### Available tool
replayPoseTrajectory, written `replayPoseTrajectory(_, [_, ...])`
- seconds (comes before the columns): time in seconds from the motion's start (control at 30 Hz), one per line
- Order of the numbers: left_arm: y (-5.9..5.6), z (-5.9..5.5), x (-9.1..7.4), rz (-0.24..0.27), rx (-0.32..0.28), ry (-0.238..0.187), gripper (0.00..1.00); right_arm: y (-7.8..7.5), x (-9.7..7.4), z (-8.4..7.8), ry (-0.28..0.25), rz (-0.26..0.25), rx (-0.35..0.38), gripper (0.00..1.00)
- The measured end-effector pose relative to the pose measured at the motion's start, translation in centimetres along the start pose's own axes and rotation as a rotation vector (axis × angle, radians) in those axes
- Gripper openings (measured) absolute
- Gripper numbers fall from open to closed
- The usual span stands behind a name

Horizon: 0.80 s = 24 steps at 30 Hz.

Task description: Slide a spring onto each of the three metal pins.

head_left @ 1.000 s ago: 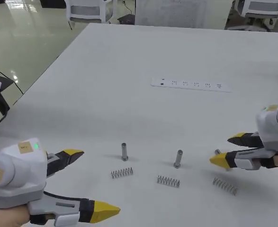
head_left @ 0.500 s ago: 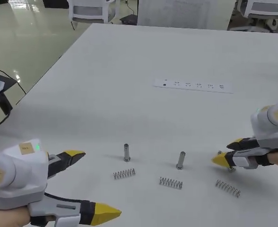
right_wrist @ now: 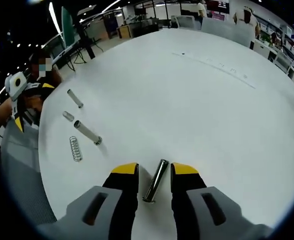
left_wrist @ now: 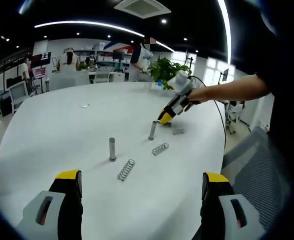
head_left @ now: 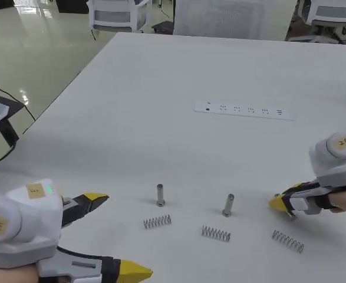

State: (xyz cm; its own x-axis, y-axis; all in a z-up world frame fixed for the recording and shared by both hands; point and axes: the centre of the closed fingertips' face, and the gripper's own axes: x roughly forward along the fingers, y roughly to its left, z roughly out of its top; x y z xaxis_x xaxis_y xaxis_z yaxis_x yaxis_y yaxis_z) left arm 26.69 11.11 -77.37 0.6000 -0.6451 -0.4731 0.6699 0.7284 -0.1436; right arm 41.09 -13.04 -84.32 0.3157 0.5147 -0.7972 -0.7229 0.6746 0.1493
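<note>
Three short metal pins stand in a row on the white table: left pin (head_left: pixel 160 194), middle pin (head_left: pixel 228 204), right pin (head_left: pixel 290 216). A spring lies in front of each: left spring (head_left: pixel 157 221), middle spring (head_left: pixel 216 233), right spring (head_left: pixel 287 240). My right gripper (head_left: pixel 279 202) sits low at the right pin (right_wrist: pixel 156 180). Its jaws stand narrow on either side of the pin, with a thin strip of table showing on both sides. My left gripper (head_left: pixel 117 236) hovers wide open at the near left, short of the left pin (left_wrist: pixel 112 149) and its spring (left_wrist: pixel 126 169).
A white power strip (head_left: pixel 244 110) lies flat further back on the table (head_left: pixel 161 88). The table's left edge drops to a glossy floor. Office chairs stand beyond the far edge.
My right gripper's jaws have narrowed from wide apart to close around the right pin, and the gripper has sunk lower. The left gripper has held its place.
</note>
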Motion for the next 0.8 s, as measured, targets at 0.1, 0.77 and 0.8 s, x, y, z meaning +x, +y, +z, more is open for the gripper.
replayPoseTrajectory(0.1, [-0.08, -0.04, 0.09, -0.002, 0.0, 0.003, 0.97, -0.35, 0.14, -0.23, 0.015, -0.013, 0.01, 0.19])
replayPoseTrajectory(0.77, [-0.22, -0.44, -0.02, 0.003, -0.004, 0.008, 0.96, -0.49, -0.2, -0.35, 0.009, -0.024, 0.017, 0.05])
replayPoseTrajectory(0.8, [-0.22, -0.48, -0.02, 0.003, -0.005, 0.009, 0.95, -0.44, -0.39, -0.28, 0.002, -0.022, 0.018, 0.05])
